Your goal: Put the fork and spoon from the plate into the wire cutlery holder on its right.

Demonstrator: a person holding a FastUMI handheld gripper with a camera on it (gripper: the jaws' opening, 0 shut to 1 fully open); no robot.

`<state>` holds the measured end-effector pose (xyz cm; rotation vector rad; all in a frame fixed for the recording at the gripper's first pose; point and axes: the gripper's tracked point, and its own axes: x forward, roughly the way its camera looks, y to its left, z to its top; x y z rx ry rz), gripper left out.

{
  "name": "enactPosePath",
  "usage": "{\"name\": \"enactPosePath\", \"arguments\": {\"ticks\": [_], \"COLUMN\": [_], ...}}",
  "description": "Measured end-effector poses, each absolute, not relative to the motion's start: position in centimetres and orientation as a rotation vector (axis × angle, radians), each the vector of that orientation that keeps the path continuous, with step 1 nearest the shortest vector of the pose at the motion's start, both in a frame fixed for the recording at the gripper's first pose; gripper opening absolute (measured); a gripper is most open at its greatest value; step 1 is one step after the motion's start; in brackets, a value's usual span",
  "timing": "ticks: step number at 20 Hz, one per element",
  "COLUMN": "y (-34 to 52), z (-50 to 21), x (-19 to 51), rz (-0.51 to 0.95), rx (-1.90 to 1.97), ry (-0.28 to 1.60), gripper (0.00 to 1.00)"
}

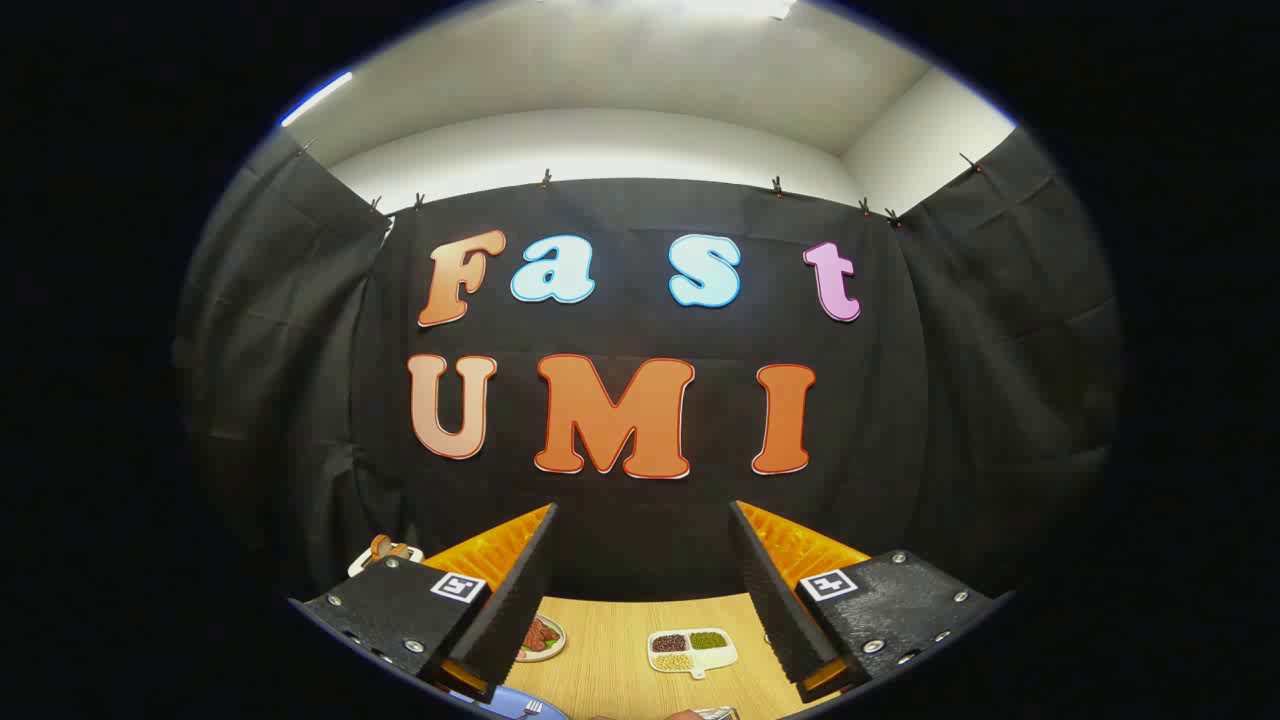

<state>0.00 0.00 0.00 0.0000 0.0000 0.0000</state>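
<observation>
Gripper view shows the gripper (640, 590) spread wide, holding nothing, above a wooden table (610, 650). Below the fingers, a blue plate (520, 705) with a silver fork (530, 708) is mostly cut off; the wire holder's rim (715, 713) barely shows.

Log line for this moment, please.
gripper: open, raised, holding nothing | fork: on plate | holder: low between the fingers | step: approach

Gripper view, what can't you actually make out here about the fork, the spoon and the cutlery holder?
- Fork: just its tines show on the blue plate; the rest is cut off by the view's bottom edge.
- Spoon: hidden, so its place cannot be told.
- Wire cutlery holder: just a sliver of its top; contents cannot be told.
- Gripper: fingers wide apart, holding nothing.
</observation>
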Motion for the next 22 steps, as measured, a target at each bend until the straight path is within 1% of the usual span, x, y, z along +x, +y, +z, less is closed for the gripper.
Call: {"name": "enactPosePath", "arguments": {"ticks": [16,19,22], "y": [-0.1,0.3,1.9], "z": [0.2,-1.0,-3.5], "x": [0.4,0.3,-0.2], "rz": [-0.008,-0.005,0.024], "rx": [0.003,0.007,0.024], "ry": [-0.008,0.016,0.081], "gripper": [0.98,0.98,0.98]}}
